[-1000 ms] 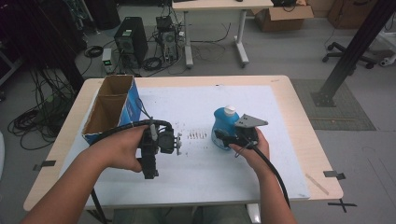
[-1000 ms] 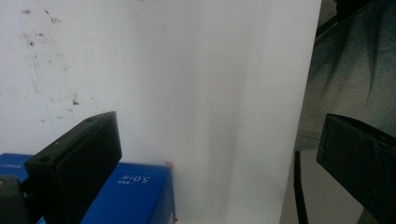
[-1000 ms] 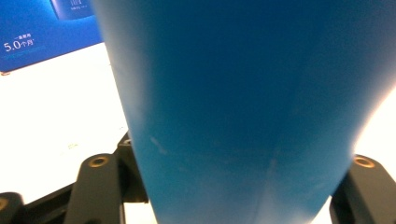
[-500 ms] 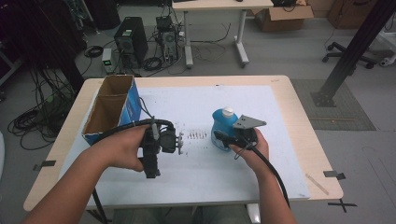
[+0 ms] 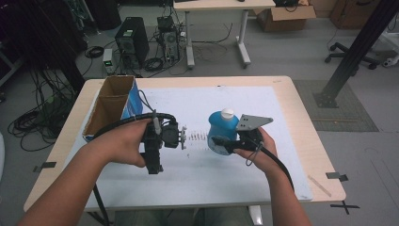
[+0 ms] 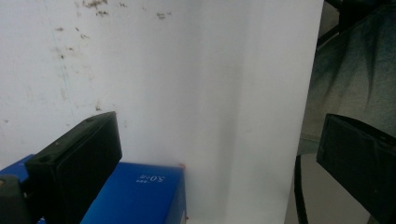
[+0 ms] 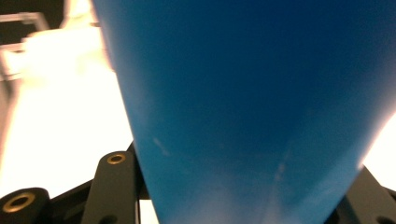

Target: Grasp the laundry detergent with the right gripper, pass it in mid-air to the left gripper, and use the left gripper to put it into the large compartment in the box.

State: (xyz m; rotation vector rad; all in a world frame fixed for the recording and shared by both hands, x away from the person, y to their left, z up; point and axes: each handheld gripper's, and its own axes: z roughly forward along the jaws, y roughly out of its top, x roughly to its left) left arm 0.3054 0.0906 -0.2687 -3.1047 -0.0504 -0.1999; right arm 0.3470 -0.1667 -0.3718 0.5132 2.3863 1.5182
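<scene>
My right tongs (image 5: 221, 144) are closed on the blue bottle (image 5: 222, 128), with its body pressed between the two black jaws, as the right gripper view shows where the blue wall (image 7: 252, 107) stands just above them. I hold it low on the body and from the side, I think so that the white cap (image 5: 227, 113) stays on top and the bottle stays upright while I carry it. The jaws have just been closing on it, and now the grip looks firm to me. The bottle is near the middle of the white mat (image 5: 207, 179), a little toward 3 o'clock from the centre of the surface (image 5: 301, 117); whether its bottom touches the mat I cannot tell from these pictures. My left tongs (image 5: 182, 137) are open and hold nothing; in the left gripper view the two jaws stand far apart with only white mat between them. I keep them at about 9 o'clock from the bottle, near but apart, pointing toward it, probably to be ready to help. The open cardboard box (image 5: 110, 110) with blue sides lies at about 10 o'clock on the surface, its mouth up, just beyond my left hand (image 5: 124, 148). In my judgement the box is where the bottle should go, so my right hand (image 5: 256, 150) must move it across to there.
</scene>
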